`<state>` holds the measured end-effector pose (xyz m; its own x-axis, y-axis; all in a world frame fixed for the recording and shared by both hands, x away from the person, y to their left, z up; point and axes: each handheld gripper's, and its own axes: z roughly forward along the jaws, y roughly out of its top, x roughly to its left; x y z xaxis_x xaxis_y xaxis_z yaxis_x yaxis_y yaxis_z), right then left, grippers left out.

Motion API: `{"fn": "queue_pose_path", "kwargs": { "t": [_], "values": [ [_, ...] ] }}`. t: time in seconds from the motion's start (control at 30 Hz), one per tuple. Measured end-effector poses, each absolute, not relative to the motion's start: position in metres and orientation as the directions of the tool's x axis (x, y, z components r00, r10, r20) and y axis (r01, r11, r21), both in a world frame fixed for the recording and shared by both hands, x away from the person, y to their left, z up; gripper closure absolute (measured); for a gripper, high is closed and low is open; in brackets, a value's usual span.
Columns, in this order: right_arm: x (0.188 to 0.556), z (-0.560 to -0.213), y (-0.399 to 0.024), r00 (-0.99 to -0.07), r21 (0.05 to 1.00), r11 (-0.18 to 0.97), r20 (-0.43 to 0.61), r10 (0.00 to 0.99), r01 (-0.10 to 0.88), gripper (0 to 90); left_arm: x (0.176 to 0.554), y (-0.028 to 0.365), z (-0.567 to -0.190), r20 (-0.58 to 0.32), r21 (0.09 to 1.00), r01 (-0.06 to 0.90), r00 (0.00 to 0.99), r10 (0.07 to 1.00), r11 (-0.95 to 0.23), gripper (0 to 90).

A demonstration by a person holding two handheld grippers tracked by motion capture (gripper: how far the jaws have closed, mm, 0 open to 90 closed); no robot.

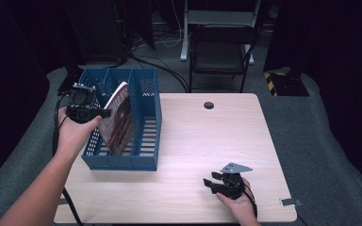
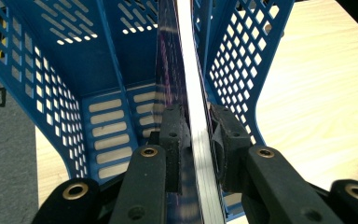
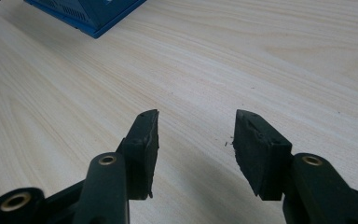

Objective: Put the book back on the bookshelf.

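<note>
A thin magazine [image 1: 120, 117] with a dark red cover stands tilted inside a blue perforated file organizer [image 1: 146, 165] at the table's left. My left gripper [image 1: 104, 113] reaches in from the organizer's left side. In the left gripper view the magazine [image 2: 186, 56] runs edge-on between the two pads of my left gripper [image 2: 198, 116], which is shut on its near edge. My right gripper [image 1: 209, 181] rests low near the table's front right. Its jaws [image 3: 196, 116] stand open over bare wood with nothing between them.
The light wooden table [image 1: 207, 141] has a small round hole [image 1: 209, 105] near its far edge. A dark folding chair [image 1: 219, 52] stands behind the table. A corner of the organizer [image 3: 93, 14] shows far off in the right gripper view.
</note>
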<state>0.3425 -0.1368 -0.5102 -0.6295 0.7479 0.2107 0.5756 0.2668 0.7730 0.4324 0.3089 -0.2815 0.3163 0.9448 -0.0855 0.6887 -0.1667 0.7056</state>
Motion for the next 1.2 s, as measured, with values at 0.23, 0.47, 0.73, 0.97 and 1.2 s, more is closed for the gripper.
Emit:
{"fn": "queue_pose_path", "kwargs": {
  "t": [0.23, 0.47, 0.73, 0.97, 1.2],
  "values": [
    [0.342, -0.511, -0.136, -0.624, 0.771, 0.265, 0.211, 0.753, 0.580, 50.1, 0.429, 0.314, -0.283, -0.095, 0.708, 0.690, 0.307, 0.947, -0.153, 77.2],
    [0.342, -0.511, -0.135, -0.628, 0.772, 0.269, 0.208, 0.750, 0.576, 50.0, 0.428, 0.315, -0.284, -0.096, 0.715, 0.685, 0.294, 0.951, -0.140, 80.7],
    [0.343, -0.511, -0.135, -0.630, 0.769, 0.274, 0.206, 0.749, 0.577, 50.0, 0.428, 0.318, -0.285, -0.080, 0.723, 0.677, 0.281, 0.956, -0.139, 83.4],
    [0.342, -0.511, -0.135, -0.626, 0.768, 0.269, 0.211, 0.751, 0.581, 50.0, 0.429, 0.320, -0.285, -0.070, 0.725, 0.675, 0.269, 0.961, -0.136, 83.8],
    [0.343, -0.511, -0.135, -0.625, 0.766, 0.269, 0.212, 0.751, 0.583, 50.1, 0.434, 0.319, -0.282, -0.069, 0.720, 0.682, 0.258, 0.964, -0.131, 84.0]
  ]
}}
